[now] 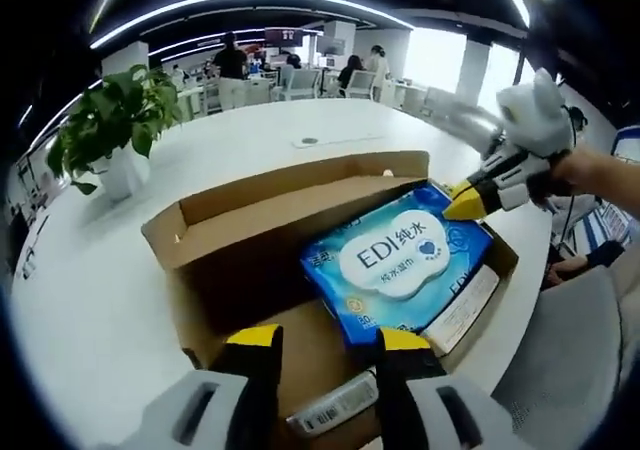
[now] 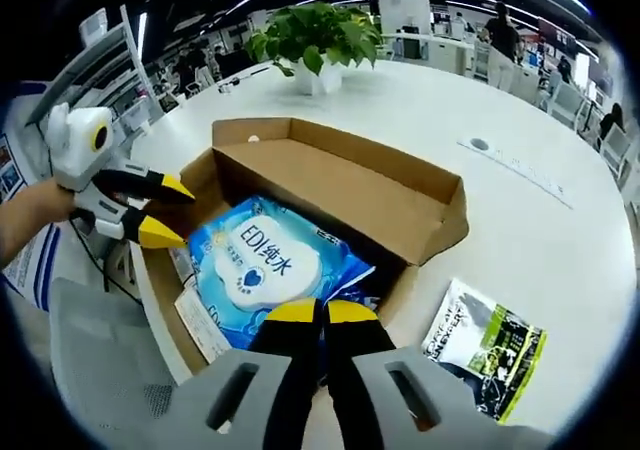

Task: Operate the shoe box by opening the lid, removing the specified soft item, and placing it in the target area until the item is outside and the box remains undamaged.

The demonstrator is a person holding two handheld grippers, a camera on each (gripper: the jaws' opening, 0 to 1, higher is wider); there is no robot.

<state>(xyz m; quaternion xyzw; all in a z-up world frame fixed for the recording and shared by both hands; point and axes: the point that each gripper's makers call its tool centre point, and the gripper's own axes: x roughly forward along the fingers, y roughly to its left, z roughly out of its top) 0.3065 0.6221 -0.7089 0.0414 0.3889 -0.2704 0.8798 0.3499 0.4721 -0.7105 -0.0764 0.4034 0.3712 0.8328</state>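
Inside box point(image 1: 250, 220), wipes pack point(image 1: 400, 255) between jaws

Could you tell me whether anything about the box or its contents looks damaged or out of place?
Nothing stands out: the open brown cardboard shoe box looks intact on the white table, and the blue wet-wipes pack lies flat inside.

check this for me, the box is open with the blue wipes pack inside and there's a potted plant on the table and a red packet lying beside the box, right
Not quite: the packet beside the box is black, white and green, not red, as the right gripper view shows. The rest holds: the box is open, the blue wipes pack lies inside, and a potted plant stands on the table.
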